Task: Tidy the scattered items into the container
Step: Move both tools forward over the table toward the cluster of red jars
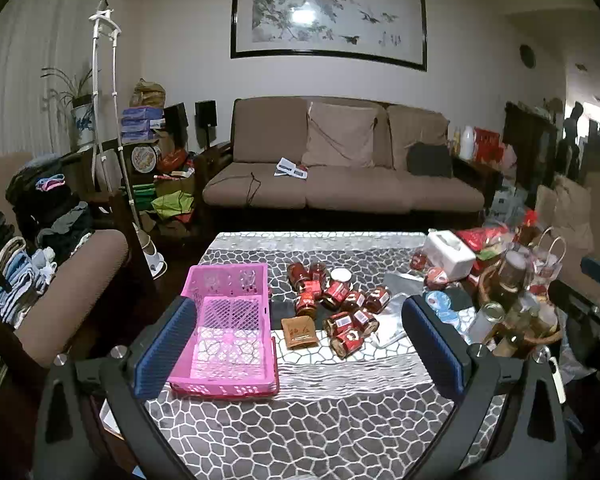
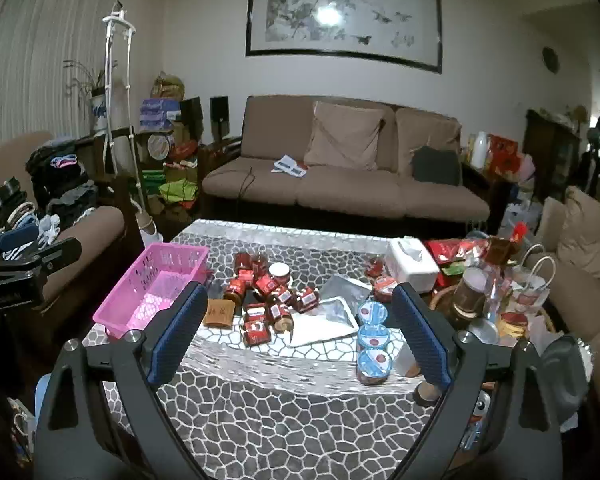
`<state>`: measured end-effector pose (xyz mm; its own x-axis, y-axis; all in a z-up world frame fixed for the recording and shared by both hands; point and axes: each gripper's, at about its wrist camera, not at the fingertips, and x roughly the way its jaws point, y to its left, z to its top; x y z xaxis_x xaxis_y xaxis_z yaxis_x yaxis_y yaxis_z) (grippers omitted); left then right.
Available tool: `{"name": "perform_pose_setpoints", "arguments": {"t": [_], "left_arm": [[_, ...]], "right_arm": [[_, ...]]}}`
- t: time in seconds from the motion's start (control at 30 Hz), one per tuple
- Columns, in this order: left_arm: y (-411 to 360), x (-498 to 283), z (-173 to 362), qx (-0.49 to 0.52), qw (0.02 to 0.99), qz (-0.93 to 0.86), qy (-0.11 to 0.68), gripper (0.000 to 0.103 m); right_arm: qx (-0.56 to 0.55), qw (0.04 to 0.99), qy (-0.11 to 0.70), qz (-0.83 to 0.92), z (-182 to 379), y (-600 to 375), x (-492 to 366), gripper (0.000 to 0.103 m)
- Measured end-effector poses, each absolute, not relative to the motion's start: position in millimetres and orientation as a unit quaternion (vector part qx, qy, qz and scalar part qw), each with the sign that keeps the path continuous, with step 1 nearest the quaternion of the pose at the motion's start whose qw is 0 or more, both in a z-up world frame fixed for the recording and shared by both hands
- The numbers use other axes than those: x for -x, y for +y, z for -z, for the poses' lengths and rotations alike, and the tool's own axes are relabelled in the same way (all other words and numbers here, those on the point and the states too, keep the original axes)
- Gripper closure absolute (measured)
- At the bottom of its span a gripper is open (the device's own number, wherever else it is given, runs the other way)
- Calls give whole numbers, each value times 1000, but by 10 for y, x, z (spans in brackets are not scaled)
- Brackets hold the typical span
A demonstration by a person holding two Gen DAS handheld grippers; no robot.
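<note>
A pink plastic basket stands empty on the left of the patterned table; it also shows in the right wrist view. Several small red-labelled jars lie in a heap to its right, also seen from the right wrist. A brown pouch lies between basket and jars. My left gripper is open and empty, hovering above the table short of the basket. My right gripper is open and empty, short of the jars.
A white tray, three blue-lidded cups, a white tissue box and a wicker basket of bottles crowd the table's right side. A brown sofa stands behind; armchairs with clothes flank the table.
</note>
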<state>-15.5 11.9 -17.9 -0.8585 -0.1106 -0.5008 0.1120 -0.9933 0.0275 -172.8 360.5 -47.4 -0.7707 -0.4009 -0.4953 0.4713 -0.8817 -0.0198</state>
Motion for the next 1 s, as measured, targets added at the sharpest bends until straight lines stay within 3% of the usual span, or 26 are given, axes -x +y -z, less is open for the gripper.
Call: {"name": "perform_pose_setpoints", "arguments": {"t": [0.23, 0.73, 1.0], "left_arm": [[118, 241, 292, -261, 81, 960, -61, 0], [59, 677, 376, -309, 54, 949, -29, 0], [117, 822, 361, -306, 56, 949, -52, 0]], "right_arm": [[-264, 210, 73, 938, 657, 3716, 1944, 10], [-295, 231, 83, 923, 859, 3720, 2310, 10], [-303, 249, 98, 915, 934, 3667, 2535, 10]]}}
